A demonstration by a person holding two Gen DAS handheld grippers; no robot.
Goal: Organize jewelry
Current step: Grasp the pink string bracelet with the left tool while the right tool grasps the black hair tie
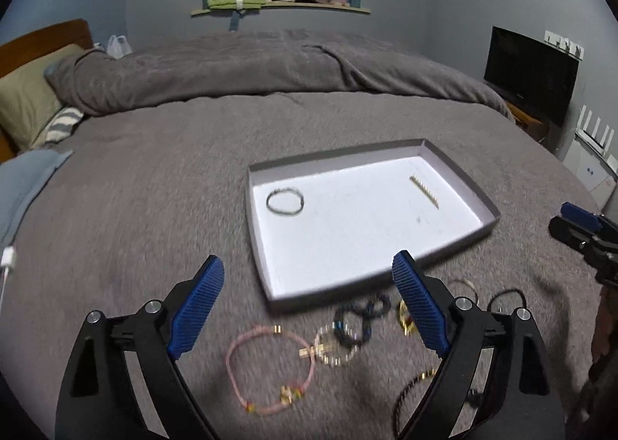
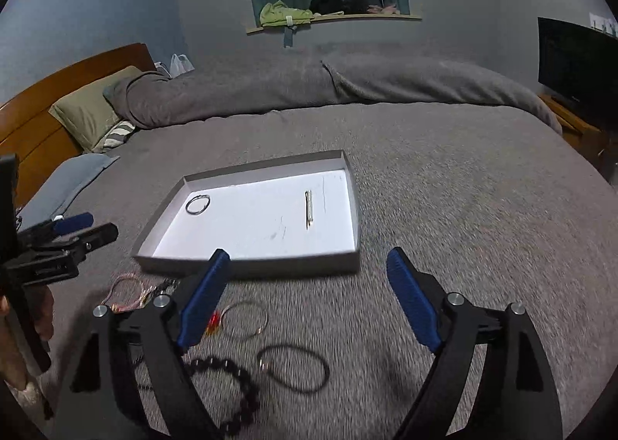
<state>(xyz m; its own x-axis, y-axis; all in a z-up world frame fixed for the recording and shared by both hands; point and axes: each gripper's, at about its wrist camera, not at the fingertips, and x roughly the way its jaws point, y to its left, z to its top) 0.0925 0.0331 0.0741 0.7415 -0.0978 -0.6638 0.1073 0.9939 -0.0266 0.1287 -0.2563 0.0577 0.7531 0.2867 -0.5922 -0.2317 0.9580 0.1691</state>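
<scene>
A shallow white box tray [image 1: 455, 165] [image 2: 247, 266] lies on the grey bed cover. It holds a dark bracelet [image 1: 285, 201] [image 2: 197, 204] at its far left and a gold bar clip [image 1: 424, 192] [image 2: 309, 209] at its right. Loose jewelry lies in front of the tray: a pink cord bracelet [image 1: 270, 370], a gold beaded bracelet [image 1: 332, 347], a dark blue bracelet [image 1: 361, 314], a black cord loop [image 2: 293, 368], a dark beaded bracelet [image 2: 235, 389] and a thin wire bracelet [image 2: 243, 318]. My left gripper [image 1: 309, 301] is open and empty above the pink bracelet. My right gripper [image 2: 305, 293] is open and empty.
The folded grey duvet [image 1: 247, 65] and pillows [image 1: 27, 100] lie at the far side of the bed. A TV [image 1: 533, 73] stands at the right. A wooden headboard [image 2: 46, 111] is at the left. A window ledge [image 1: 278, 5] holds clothes.
</scene>
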